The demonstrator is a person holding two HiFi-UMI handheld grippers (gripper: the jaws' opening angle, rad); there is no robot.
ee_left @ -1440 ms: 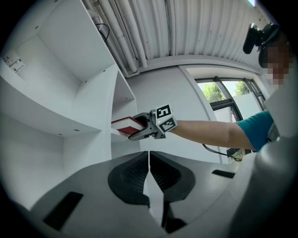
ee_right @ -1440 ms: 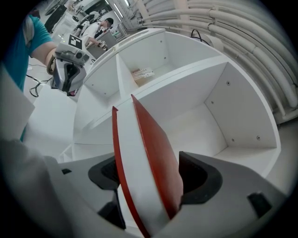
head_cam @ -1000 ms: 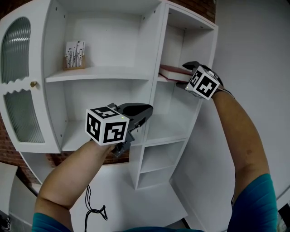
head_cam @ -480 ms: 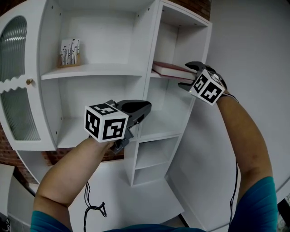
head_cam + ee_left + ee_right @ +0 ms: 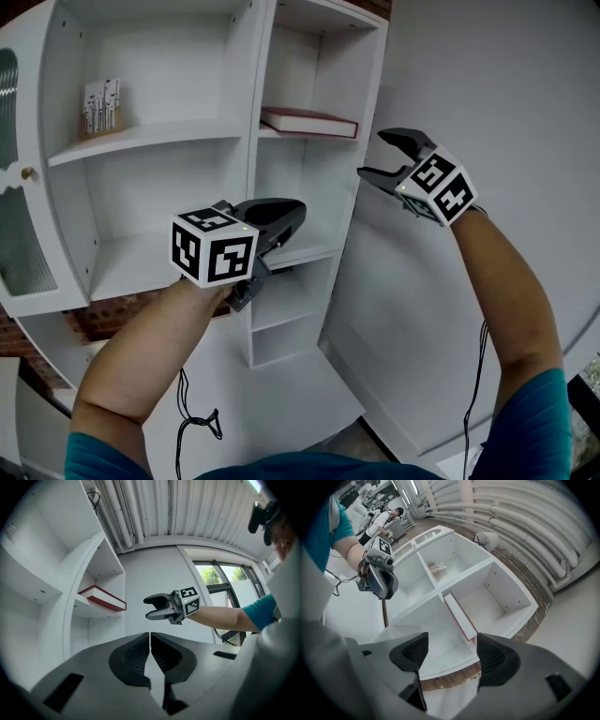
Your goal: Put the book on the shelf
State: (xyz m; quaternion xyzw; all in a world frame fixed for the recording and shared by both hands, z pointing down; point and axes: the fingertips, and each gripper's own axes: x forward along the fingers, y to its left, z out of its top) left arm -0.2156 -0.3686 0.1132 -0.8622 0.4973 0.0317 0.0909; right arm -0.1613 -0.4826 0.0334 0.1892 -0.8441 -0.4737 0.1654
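Observation:
The book, white with a dark red edge, lies flat on the upper shelf of the white shelving unit's narrow right column. My right gripper hangs open to the right of that shelf, apart from the book, with nothing between its jaws. In the right gripper view the book shows beyond the open right gripper. My left gripper is shut and empty, lower down in front of the middle shelves. The left gripper view shows that left gripper closed, with the book up at the left.
A small black-and-white patterned box stands on the wide left shelf. A ribbed glass door is at the far left. A plain white wall runs right of the unit. A black cable lies on the floor below.
My right gripper has drawn back to the right, away from the book, which stays flat on the shelf. The head view has swung right. The left gripper has hardly moved.

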